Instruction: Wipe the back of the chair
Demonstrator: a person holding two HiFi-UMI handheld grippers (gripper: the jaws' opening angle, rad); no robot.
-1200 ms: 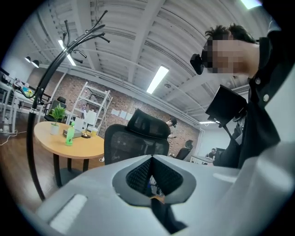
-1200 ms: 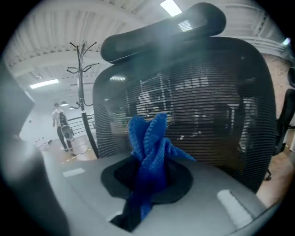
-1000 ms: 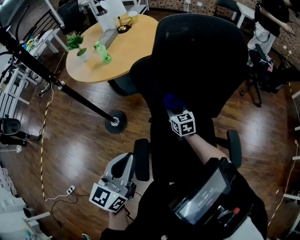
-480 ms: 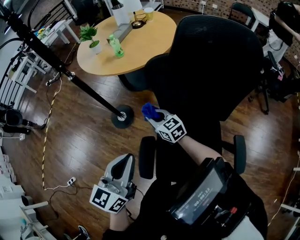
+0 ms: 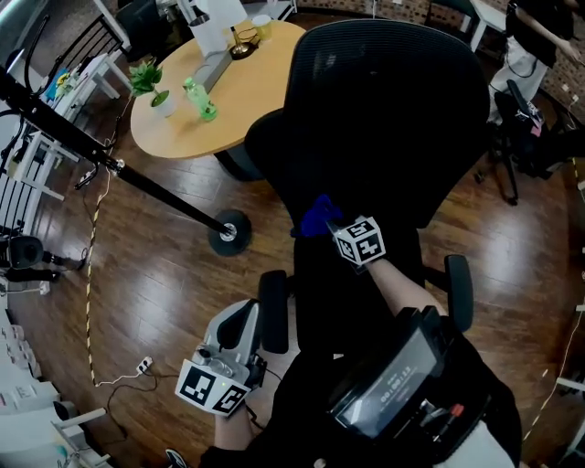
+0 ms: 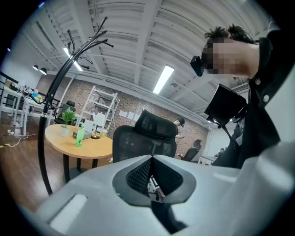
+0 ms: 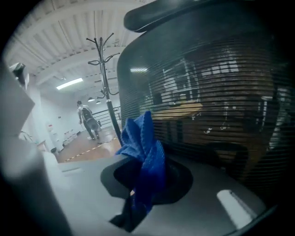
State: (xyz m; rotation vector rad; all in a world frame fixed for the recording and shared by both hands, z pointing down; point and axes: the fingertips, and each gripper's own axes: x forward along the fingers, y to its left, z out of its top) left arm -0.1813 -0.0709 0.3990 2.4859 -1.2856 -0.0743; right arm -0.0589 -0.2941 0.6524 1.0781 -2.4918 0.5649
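The black mesh chair (image 5: 384,110) fills the head view from the middle up to 12 o'clock, with its back turned toward the person. The right gripper (image 5: 331,224) is near the middle of that view, at the 9 o'clock edge of the lower part of the back. In the right gripper view its jaws are clenched on a blue cloth (image 7: 143,152). The cloth bunches upward from between them, and a darker tail hangs out toward 7 o'clock. The mesh of the back rises close behind the cloth from 12 to 3 o'clock, but it is not clear whether the two touch.

The left gripper (image 5: 239,322) is held low at 7 o'clock, just beside the chair's left armrest (image 5: 273,311). Its own view shows its jaws pressed together with nothing between them.

At 11 o'clock stands a round wooden table (image 5: 247,101). On the table's 9 o'clock side a white pot (image 5: 164,107) holds a green plant (image 5: 144,78). A green bottle (image 5: 196,101) stands near the pot, at its 3 o'clock, and its fill cannot be made out. A cup (image 5: 261,27) stands at the table's far rim, too small to show its contents. The round base of a coat stand (image 5: 227,234) rests on the wooden floor (image 5: 164,274) at 9 o'clock of the cloth, its pole running off toward 10 o'clock
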